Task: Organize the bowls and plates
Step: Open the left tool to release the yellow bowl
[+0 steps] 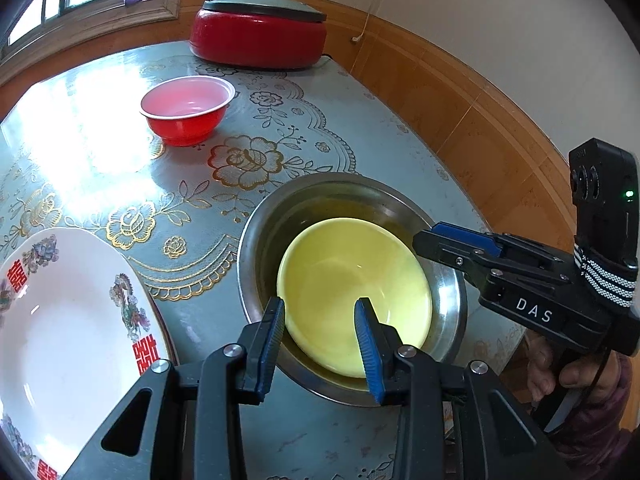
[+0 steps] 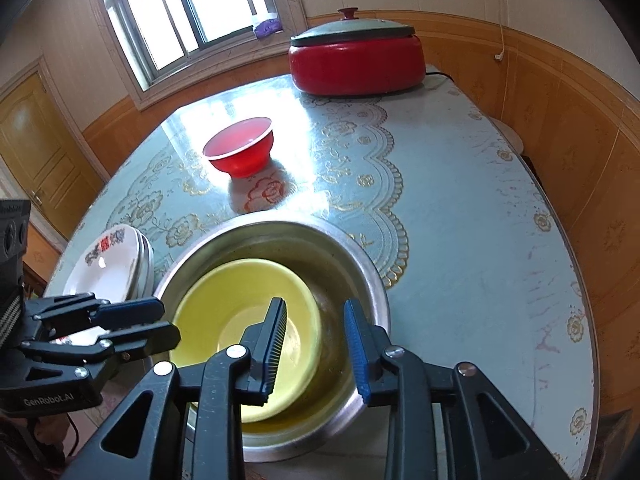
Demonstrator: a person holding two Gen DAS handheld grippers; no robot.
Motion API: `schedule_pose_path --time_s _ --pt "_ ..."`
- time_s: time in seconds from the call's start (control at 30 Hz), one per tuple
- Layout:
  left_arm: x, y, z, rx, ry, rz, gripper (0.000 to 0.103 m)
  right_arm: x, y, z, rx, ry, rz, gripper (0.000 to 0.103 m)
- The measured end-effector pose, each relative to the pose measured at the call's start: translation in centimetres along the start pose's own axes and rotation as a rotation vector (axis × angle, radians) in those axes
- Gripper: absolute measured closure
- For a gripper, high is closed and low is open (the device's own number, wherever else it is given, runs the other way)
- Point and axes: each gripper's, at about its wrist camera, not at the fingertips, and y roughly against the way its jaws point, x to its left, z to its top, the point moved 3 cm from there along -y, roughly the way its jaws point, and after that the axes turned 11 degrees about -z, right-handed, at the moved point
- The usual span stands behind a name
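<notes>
On the left of the table (image 2: pixel 460 200) my plates (image 2: pixel 116 264) are stacked. Just beside them stands the steel basin (image 1: pixel 256 236), and the yellow bowl (image 1: pixel 352 276) lies inside it, tilted on the wall. My left gripper (image 1: pixel 320 340) has its jaws apart around the near rim of the bowl, the pads not pressing. My right gripper (image 2: pixel 316 344) is also apart, holding nothing. I think this bowl is placed now. Next I should fetch the red bowl (image 2: pixel 240 148), far behind.
</notes>
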Motion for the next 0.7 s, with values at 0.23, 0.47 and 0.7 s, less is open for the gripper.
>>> schedule_pose_path --time_s 0.23,0.47,0.7 --pt "0.9 1.0 0.2 -0.037 0.041 0.031 0.062 1.5 0.0 2.3 -0.017 0.011 0.074 0.073" --pt "2.1 2.2 0.5 -0.086 0.093 0.063 0.062 3.1 -1.5 3.9 0.017 0.008 0.157 0.073" --pt "3.4 3.3 0.8 -0.119 0.128 0.11 0.056 3.8 -2.7 5.3 0.047 -0.011 0.224 0.073"
